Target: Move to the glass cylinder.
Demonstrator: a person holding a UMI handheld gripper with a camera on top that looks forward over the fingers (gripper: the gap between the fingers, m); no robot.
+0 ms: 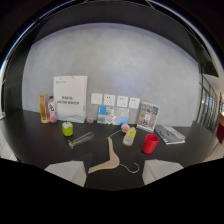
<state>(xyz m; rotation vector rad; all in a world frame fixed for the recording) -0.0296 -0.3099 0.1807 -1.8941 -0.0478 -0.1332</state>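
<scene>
The gripper [113,172] is hovering with fingers spread wide, nothing between them. The glass cylinder [81,140] is lying beyond them on the dark table [30,140], beside a wooden hanger [110,159]

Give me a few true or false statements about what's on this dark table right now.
1. The glass cylinder lies on its side. True.
2. The tongs hold the wooden hanger. False: they are open and empty; the hanger lies on the table between them.
3. A red cup stands upright. True.
4. The green cup sits inside the red cup. False: they stand far apart.
</scene>
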